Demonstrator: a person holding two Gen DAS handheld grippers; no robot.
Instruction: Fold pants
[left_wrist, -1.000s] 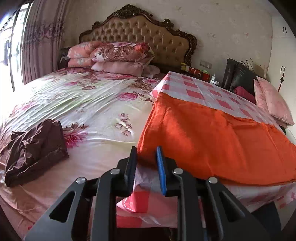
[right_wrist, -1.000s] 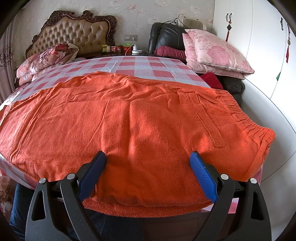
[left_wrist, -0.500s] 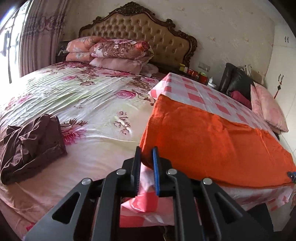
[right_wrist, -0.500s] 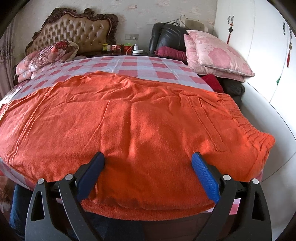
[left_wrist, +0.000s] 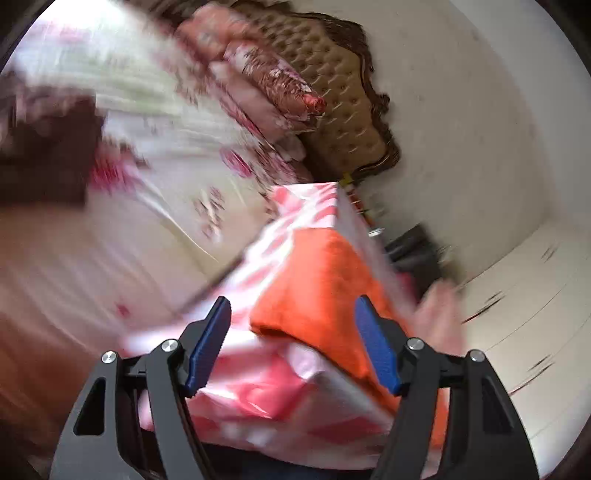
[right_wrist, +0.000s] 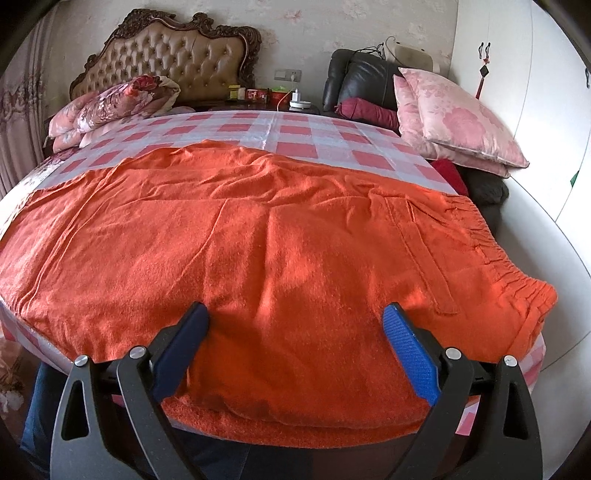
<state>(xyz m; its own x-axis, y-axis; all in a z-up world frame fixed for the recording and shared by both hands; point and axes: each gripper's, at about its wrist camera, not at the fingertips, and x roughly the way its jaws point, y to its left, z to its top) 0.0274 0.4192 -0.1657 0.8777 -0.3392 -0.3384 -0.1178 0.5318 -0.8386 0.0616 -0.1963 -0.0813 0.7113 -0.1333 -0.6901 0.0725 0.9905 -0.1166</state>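
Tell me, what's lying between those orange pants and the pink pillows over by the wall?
In the right wrist view, bare checked tablecloth lies between the orange pants and the pink pillows; a dark red item sits at the pillows' base.

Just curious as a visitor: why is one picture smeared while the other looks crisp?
Left wrist view: motion blur streaks the bed and orange pants, though the fingers stay sharp. Right wrist view: crisp, with fisheye bending at the edges.
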